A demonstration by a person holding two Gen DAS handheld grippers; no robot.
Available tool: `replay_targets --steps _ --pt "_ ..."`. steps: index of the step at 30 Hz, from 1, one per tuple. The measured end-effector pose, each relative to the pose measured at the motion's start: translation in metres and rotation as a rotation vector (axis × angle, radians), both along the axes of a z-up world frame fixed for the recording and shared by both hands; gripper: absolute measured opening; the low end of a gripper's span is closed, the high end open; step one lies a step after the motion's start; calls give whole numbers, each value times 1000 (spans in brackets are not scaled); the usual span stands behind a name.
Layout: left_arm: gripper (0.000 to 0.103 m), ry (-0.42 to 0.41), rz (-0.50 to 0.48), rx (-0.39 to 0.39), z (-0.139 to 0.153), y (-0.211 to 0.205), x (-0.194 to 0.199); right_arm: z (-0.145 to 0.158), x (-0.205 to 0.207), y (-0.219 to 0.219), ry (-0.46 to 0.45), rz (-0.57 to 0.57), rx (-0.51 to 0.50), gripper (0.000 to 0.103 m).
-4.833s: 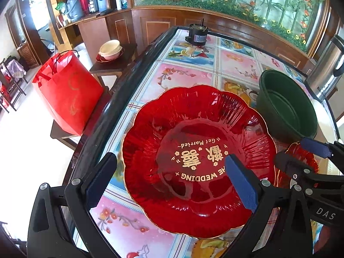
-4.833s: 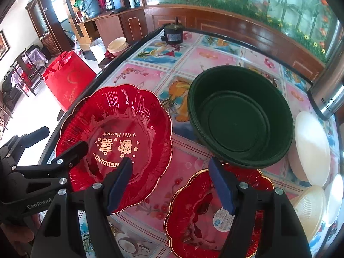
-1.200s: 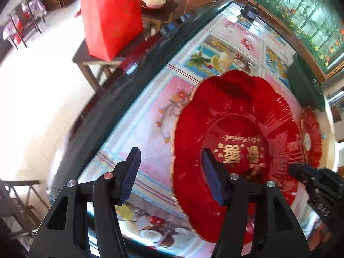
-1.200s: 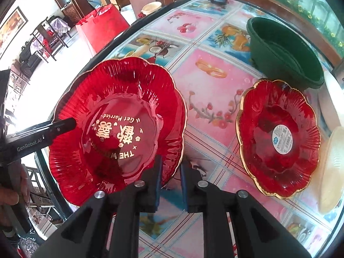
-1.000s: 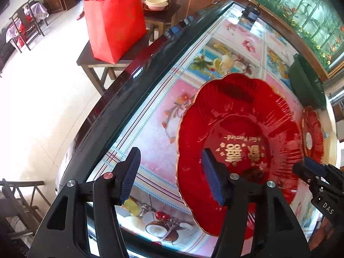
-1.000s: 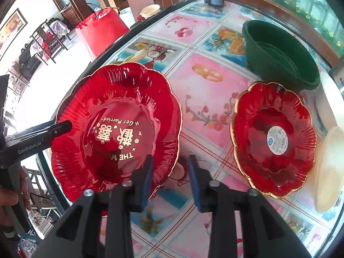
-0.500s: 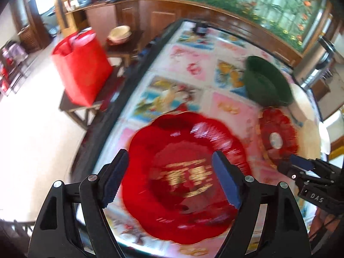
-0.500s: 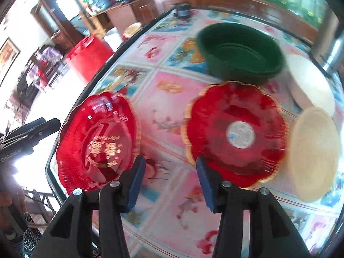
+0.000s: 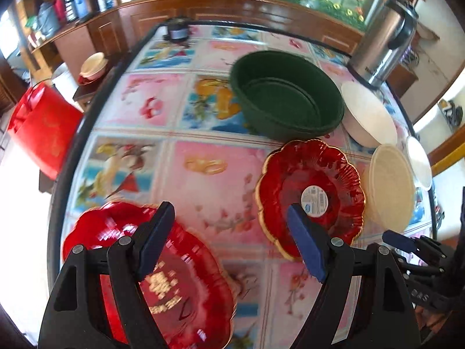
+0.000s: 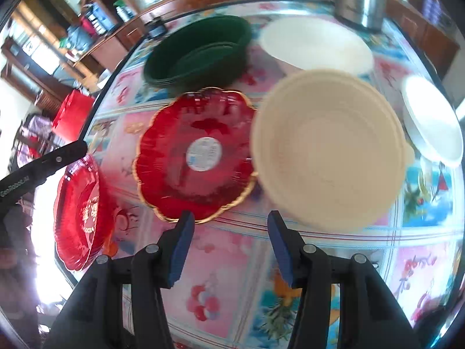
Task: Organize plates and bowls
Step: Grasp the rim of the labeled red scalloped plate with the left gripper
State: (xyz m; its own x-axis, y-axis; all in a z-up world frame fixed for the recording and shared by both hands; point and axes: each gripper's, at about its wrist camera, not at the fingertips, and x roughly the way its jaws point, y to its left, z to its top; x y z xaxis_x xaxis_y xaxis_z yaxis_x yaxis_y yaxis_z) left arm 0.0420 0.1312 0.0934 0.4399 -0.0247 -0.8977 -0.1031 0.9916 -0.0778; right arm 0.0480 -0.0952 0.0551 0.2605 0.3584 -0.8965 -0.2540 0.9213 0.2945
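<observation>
Red small plate (image 10: 194, 157) — just beyond the open right hand-held gripper (image 10: 228, 247).

Both grippers (image 9: 229, 241) (image 10: 228, 245) agape – jaws just widened

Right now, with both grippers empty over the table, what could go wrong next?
1. The large red plate sits at the table edge; a nudge could tip it off.
2. The small red plate and cream bowl touch or overlap, so lifting one may drag the other.
3. Its glossy fluted rim may slip from the right gripper.
</observation>
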Motion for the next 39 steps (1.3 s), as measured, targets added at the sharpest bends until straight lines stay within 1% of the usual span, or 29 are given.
replay_targets --steps 4,7,9,12,15,18,24,27,29,32,34,36,38,39 --pt "80 41 -13 22 -17 -12 22 -5 8 -2 29 5 37 52" --pt "80 71 -6 21 -28 -12 32 -8 12 0 48 20 71 52" --pt "80 79 -3 13 -32 -14 36 -11 14 -1 52 22 72 52" --pt "80 93 -8 26 -38 -19 43 -16 24 -4 60 11 72 52" --pt "80 106 -10 36 -43 -22 49 -16 33 -7 47 -4 67 52" --pt "80 115 -13 43 -47 -25 55 -17 41 -5 56 8 76 52" --pt "80 137 -22 37 -55 -25 58 -19 43 -3 62 20 82 51" --pt "80 141 -24 35 -58 -25 61 -19 43 -4 68 25 81 48" --pt "80 139 -22 27 -58 -24 62 -19 46 -1 71 32 80 41" --pt "80 129 -17 29 -56 -24 63 -20 47 0 70 36 75 37" --pt "75 126 -5 23 -55 -20 65 -19 48 0 67 36 72 34" --pt "73 130 -2 20 -56 -19 66 -20 48 0 67 36 71 34" --pt "71 139 -7 18 -58 -18 69 -21 50 1 69 37 67 31" --pt "66 143 -11 20 -59 -19 70 -21 51 1 71 37 67 29"
